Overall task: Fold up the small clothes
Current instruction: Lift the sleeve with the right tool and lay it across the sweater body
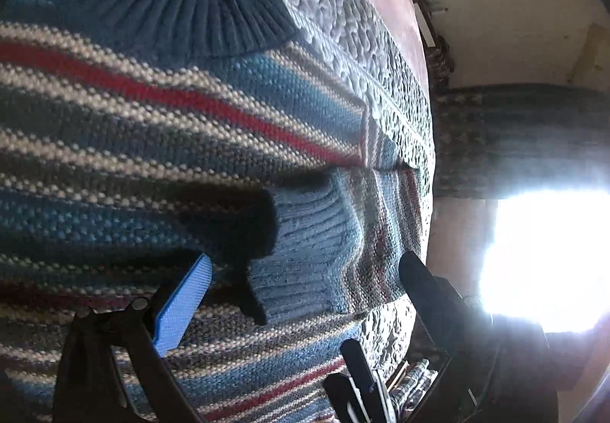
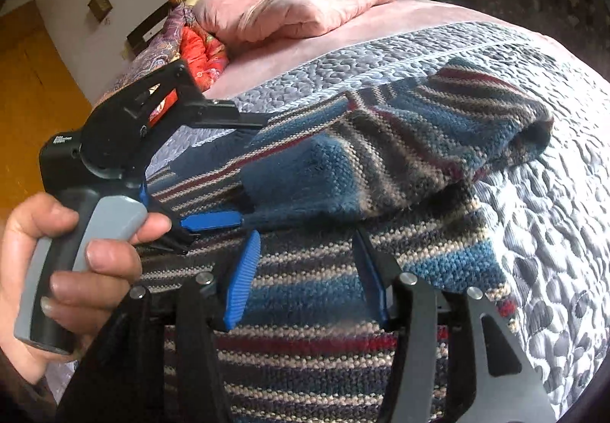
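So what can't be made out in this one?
- Left wrist view: glare from a bright window washes out the room around it.
- Left wrist view: the sweater runs past the left frame edge.
- Right wrist view: the left gripper and folded sleeve cover the sweater's collar.

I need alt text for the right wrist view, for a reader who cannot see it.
A striped knit sweater lies on a grey quilted bedspread, one sleeve folded across its body. The right claw hovers open just above it, while a hand holds the left claw beside the sleeve cuff. Pink pillows lie behind.
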The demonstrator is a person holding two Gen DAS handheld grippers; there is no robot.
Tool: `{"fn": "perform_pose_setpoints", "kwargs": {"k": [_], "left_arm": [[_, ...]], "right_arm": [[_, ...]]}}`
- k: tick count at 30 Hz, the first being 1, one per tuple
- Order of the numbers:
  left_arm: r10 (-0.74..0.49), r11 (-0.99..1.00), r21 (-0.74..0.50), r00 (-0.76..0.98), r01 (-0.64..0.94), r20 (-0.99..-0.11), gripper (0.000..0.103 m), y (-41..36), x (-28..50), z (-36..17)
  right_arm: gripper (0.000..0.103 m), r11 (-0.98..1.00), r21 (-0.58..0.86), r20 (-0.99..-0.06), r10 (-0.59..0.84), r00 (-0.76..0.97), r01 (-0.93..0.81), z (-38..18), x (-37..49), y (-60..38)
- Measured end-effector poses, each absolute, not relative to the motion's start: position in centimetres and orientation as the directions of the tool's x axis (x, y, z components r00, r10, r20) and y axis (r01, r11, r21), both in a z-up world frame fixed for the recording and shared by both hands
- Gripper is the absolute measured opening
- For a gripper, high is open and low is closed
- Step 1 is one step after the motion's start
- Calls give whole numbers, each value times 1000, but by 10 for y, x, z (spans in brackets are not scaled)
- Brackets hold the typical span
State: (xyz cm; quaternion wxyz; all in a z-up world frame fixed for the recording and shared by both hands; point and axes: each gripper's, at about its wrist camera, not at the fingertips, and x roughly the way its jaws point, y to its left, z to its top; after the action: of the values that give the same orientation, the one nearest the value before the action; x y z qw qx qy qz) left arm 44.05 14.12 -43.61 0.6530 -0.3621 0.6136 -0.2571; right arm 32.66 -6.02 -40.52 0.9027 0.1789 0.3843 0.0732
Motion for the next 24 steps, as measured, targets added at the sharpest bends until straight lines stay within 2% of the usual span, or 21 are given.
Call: {"fn": "perform_pose_setpoints", "kwargs": {"k": [3, 8, 9, 10, 11, 12, 18, 24], "left_arm": [[-809, 567, -810, 81, -153, -582, 98, 137, 440, -445], [-815, 549, -813, 94, -192, -572, 97, 137, 438, -448], [-815, 547, -814, 98, -194, -571, 92, 137, 438, -449], [-808, 556, -808, 101, -193, -581, 83, 137, 439, -447], [-784, 589, -784, 96, -198, -613, 55, 136, 440, -447], [-771, 605, -769, 90, -206, -631, 37, 135, 441, -449], [-773, 605, -771, 82, -200, -629, 9, 142, 444, -445], [-785, 593, -798, 144, -104, -602, 6, 159, 449, -393]], "right_arm": [[51, 896, 442, -665, 306, 681, 29, -412, 329, -67], [51, 881, 469, -653, 307, 693, 52, -412, 331, -77], [51, 879, 473, -650, 307, 695, 55, -413, 332, -79], [51, 877, 478, -650, 306, 695, 61, -413, 332, -81], [51, 874, 482, -650, 306, 695, 66, -414, 332, -83], [51, 870, 487, -651, 306, 695, 73, -415, 332, -85], [51, 867, 492, -652, 310, 692, 76, -418, 335, -84], [51, 867, 494, -649, 316, 692, 67, -419, 336, -82]]}}
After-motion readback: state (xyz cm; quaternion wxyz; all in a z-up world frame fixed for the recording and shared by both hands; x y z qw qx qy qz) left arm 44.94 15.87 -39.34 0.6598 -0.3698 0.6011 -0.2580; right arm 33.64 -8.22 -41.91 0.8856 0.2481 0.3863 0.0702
